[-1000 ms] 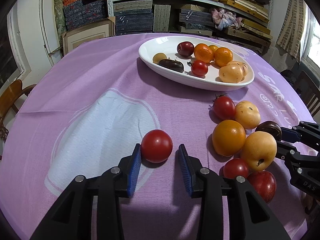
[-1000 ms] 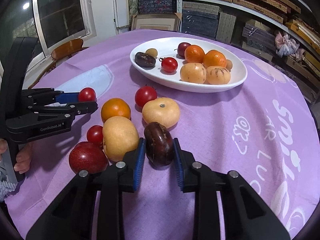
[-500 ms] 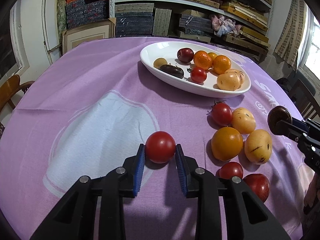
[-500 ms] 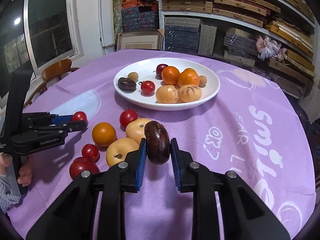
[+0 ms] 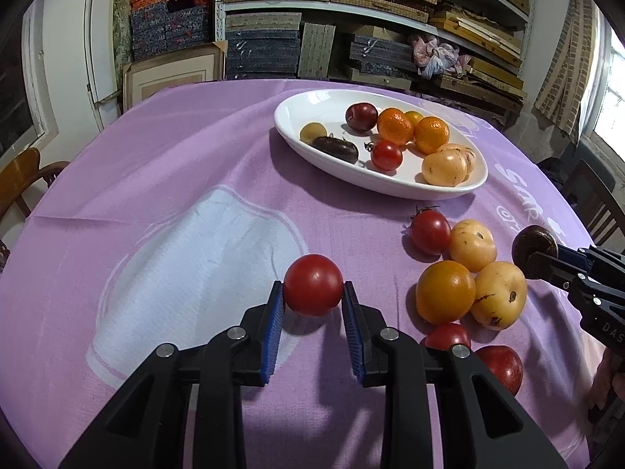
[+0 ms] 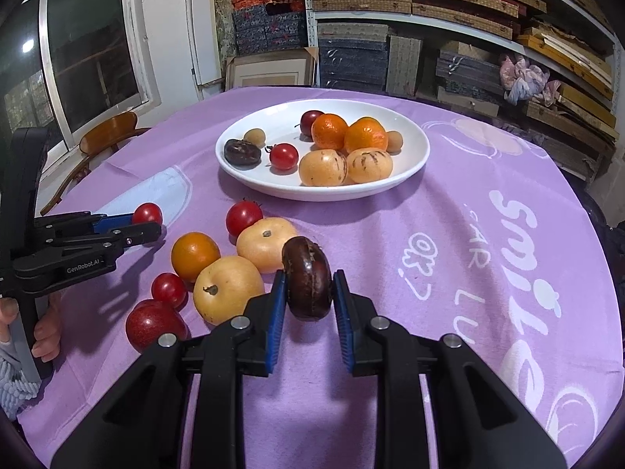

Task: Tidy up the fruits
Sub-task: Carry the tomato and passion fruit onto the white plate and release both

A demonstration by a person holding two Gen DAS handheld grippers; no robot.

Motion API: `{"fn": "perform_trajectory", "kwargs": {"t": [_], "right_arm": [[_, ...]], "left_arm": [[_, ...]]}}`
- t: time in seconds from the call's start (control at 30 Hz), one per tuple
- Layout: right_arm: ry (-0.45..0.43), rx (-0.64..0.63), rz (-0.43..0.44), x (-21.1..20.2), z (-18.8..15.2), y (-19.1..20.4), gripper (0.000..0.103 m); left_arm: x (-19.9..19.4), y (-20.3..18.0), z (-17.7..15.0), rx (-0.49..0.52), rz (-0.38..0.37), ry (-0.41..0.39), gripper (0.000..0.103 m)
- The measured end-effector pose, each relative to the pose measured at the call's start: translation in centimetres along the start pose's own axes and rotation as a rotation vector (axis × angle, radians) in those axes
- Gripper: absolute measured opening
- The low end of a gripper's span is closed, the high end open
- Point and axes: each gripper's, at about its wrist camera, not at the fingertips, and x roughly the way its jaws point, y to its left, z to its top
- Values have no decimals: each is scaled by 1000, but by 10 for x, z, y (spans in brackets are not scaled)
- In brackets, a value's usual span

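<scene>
The left claw is closed on a red tomato, its blue pads pressing the fruit from both sides just above the purple cloth of the tabletop, over a pale blue patch printed on the cloth. The right claw is clamped on a dark brown, flattened fruit, held on edge between its pads and clear of the cloth; in the left wrist view that same fruit shows at the right edge, gripped at the tip of the other tool. Between the two claws lies a loose cluster on the tabletop: a stemmed red tomato, a pale yellow fruit touching it, an orange fruit, a larger yellow fruit with a dark stem spot, a small red tomato and a dark red plum nearest the person's side. Farther back sits a white oval dish holding two oranges, two striped yellow fruits, a cherry tomato, a dark fruit, a dark red plum and small tan fruits. A person's fingers wrap the handle of the left tool. Shelves stacked with boxes stand behind the tabletop, and a wooden chair sits beside it.
</scene>
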Motion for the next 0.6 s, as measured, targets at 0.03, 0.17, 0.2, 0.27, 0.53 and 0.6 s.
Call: {"fn": "perform_trajectory", "kwargs": {"t": [0.03, 0.17, 0.2, 0.27, 0.53, 0.6], "right_arm": [[-1, 2, 0, 0, 0, 0, 23], [-11, 15, 0, -4, 2, -4, 23], [-17, 20, 1, -6, 2, -5, 23], [-31, 36, 3, -11, 5, -9, 23], [-91, 57, -18, -30, 55, -24, 23], [-95, 51, -11, -24, 73, -23, 23]], "left_arm": [[-3, -1, 1, 6, 10, -18, 30], [-9, 0, 6, 1, 15, -49, 30], [-9, 1, 9, -4, 19, -53, 30], [-9, 2, 17, -12, 20, -56, 30], [-3, -11, 79, 27, 6, -74, 30], [4, -16, 97, 18, -11, -72, 30]]}}
